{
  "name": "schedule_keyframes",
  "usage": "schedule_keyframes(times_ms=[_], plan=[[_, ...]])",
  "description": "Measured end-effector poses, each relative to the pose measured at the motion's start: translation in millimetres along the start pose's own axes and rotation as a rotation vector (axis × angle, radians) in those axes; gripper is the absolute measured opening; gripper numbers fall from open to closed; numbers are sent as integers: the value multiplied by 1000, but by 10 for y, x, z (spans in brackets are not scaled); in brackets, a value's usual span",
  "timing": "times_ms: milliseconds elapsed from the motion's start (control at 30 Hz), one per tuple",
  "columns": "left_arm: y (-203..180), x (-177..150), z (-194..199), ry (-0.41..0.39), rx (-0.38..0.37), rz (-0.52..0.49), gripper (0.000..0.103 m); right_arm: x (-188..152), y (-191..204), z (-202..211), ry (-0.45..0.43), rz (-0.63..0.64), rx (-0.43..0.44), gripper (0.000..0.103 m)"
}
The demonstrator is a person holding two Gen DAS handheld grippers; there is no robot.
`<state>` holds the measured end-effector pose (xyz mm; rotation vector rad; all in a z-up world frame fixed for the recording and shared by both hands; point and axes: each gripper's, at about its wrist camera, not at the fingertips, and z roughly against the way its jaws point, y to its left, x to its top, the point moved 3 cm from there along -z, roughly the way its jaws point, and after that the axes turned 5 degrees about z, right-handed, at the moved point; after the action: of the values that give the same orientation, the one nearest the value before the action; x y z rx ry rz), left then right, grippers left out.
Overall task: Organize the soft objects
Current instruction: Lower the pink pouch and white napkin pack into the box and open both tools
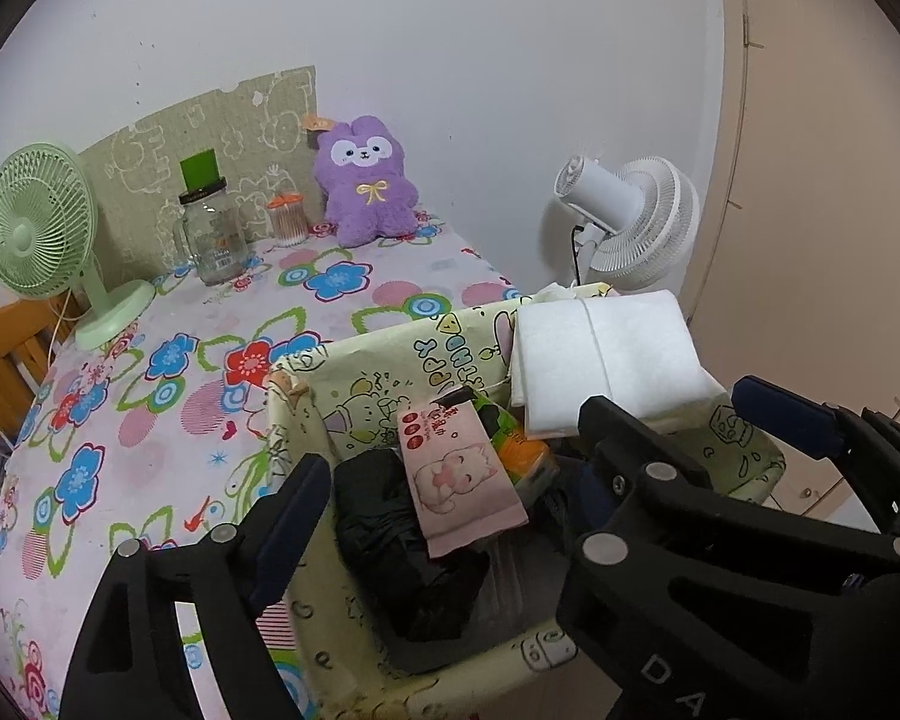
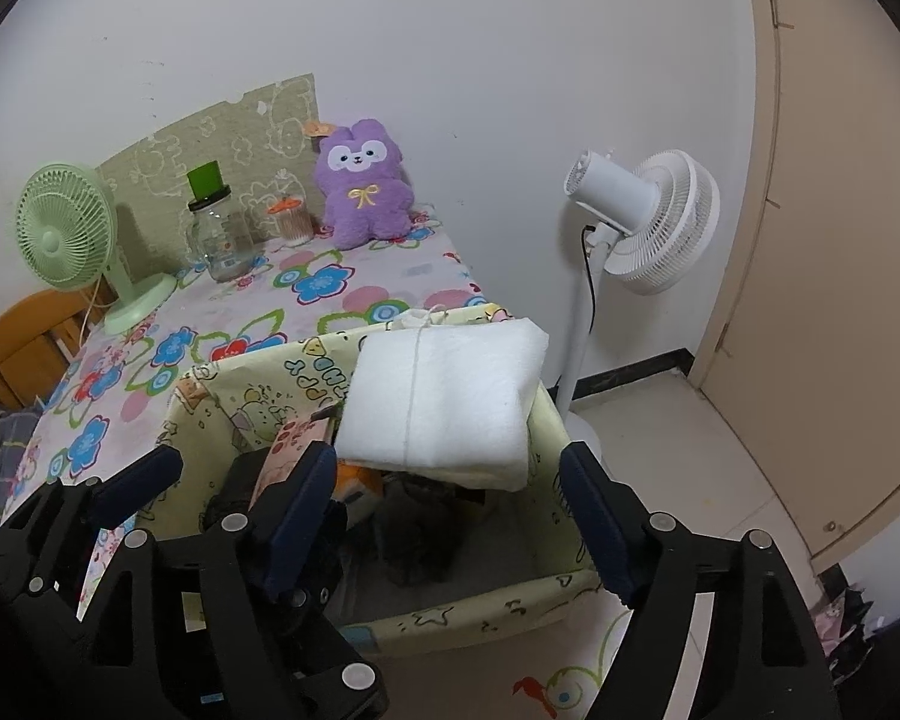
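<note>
A pale yellow fabric basket stands at the near right corner of the flowered table. A white folded cloth bundle tied with string rests across its far rim. Inside lie a pink tissue pack, a black soft item, an orange-green pack and a grey item. A purple plush bunny sits against the wall. My left gripper is open above the basket. My right gripper is open just before the bundle. The right gripper also shows in the left wrist view, open.
On the table stand a green desk fan, a glass jar with a green lid and a cotton-swab jar. A white standing fan is right of the table. A beige door is at right.
</note>
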<state>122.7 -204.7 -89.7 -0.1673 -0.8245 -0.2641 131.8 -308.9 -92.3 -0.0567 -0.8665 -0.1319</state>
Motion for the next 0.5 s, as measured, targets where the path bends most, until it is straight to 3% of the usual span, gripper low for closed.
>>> schedule_keyframes(times_ms=[500], plan=[[262,4,411,-63,6,26,99,35,305,393,-68,28,11,86]])
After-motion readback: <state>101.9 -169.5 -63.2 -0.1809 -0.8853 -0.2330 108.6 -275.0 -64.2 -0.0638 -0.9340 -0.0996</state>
